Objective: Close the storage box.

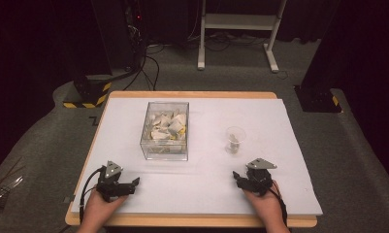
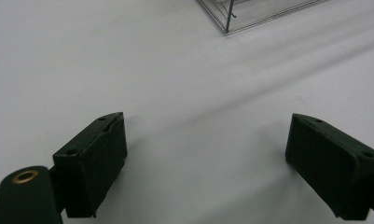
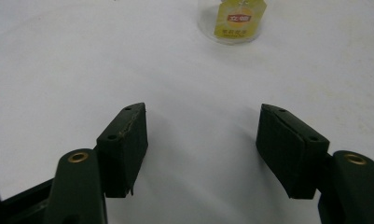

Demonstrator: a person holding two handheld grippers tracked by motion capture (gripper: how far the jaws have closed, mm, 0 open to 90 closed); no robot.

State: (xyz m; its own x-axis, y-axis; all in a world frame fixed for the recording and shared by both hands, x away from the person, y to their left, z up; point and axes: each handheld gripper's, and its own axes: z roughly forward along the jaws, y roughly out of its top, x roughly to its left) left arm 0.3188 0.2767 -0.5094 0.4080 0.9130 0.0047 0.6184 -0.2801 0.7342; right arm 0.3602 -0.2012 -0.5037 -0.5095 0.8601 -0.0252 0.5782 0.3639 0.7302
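At the lower left of the high view, our left gripper (image 1: 134, 183) rests on the white table (image 1: 206, 194), jaws spread wide and empty. Above it, at centre, stands a clear box (image 1: 165, 130) of tea bags. Right of centre stands a small clear cup (image 1: 235, 140) holding one yellow-tagged bag. At lower right, our right gripper (image 1: 238, 177) is likewise spread and empty. We judge the light cup could tip if a jaw nudges its rim.

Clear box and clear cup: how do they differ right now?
The clear box is rectangular and larger; the clear cup is round and smaller. The box holds a heap of pale packets, the cup one yellow-tagged item. The box stands left of the cup. Both are transparent and upright on the white table.
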